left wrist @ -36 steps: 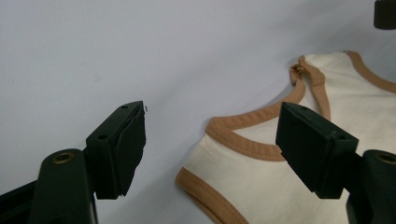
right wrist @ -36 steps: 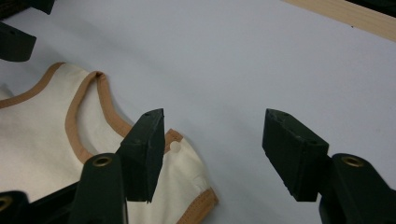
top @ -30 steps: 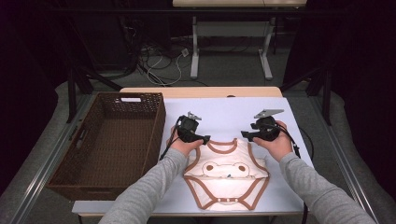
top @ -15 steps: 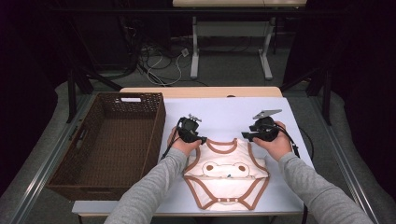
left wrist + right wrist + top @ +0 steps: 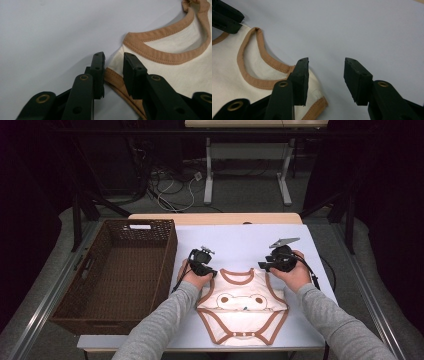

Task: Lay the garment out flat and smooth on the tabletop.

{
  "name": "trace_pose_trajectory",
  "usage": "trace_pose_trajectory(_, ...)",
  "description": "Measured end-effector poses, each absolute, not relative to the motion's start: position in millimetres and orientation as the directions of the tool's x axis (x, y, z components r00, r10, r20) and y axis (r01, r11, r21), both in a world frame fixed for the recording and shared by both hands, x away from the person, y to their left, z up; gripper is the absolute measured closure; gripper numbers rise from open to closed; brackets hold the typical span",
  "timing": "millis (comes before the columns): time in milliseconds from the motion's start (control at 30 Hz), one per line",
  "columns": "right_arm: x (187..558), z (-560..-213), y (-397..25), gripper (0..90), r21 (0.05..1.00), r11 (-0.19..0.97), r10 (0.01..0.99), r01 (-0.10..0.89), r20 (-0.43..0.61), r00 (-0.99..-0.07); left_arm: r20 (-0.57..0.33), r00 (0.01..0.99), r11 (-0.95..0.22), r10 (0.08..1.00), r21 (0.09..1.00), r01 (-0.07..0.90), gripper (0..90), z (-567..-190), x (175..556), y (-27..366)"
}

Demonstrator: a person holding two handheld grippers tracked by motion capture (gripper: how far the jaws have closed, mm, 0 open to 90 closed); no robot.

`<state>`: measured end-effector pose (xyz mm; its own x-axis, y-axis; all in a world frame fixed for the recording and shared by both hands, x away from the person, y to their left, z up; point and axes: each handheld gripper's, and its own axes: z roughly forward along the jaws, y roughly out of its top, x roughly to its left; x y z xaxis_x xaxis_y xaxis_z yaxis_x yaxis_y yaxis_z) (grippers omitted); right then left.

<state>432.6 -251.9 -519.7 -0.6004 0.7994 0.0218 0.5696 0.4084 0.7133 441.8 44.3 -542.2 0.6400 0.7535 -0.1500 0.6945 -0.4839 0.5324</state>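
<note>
Taking the baby bodysuit (image 5: pixel 243 307) as the landmark and going left to right: off to its left sits the brown wicker basket (image 5: pixel 80 295), open side up and with nothing in it that I can see, probably parked there so the garment can go in once it's handled. The bodysuit itself lies flat on the white worktop (image 5: pixel 240 242), front up, neckline pointing away from the person, snaps at the near edge, so both shoulder straps are easy to get at. The left tool (image 5: pixel 113 66) is at the bodysuit's left shoulder; in the left gripper view its 2 jaws stand narrow, one on each side of the tan trim at the strap corner, with a slim gap left, so I'd say it's lined up to pinch but not clamped yet. The right tool (image 5: pixel 325 75) is at the right shoulder, jaws wide apart, one jaw over the cream fabric near the trim and the other out over bare worktop, holding nothing. My guess is both corners are being picked so the thing lifts evenly without bunching. Labels: no readable writing anywhere, just a cartoon bear-ish face (image 5: pixel 242 301) on the chest, no brand tag that I can make out.
</note>
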Motion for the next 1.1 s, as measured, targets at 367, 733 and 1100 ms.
trace_pose_trajectory(367, 439.4, -530.9, -257.6, 62.6, 0.666, 0.394, 0.814, 0.634, 0.067, -0.576, -0.129, 0.640, -0.495, 0.758, 0.525, 0.692, 86.9, -540.4, 442.0, 43.6)
trace_pose_trajectory(733, 436.2, -536.5, -258.3, 64.1, 0.615, 0.431, 0.803, 0.660, 0.073, -0.592, -0.122, 0.644, -0.500, 0.755, 0.528, 0.686, 87.9, -537.2, 441.7, 46.6)
trace_pose_trajectory(1100, 429.9, -545.3, -256.7, 65.5, 0.623, 0.415, 0.792, 0.663, 0.112, -0.600, -0.127, 0.644, -0.498, 0.755, 0.528, 0.688, 87.9, -536.8, 441.0, 46.4)
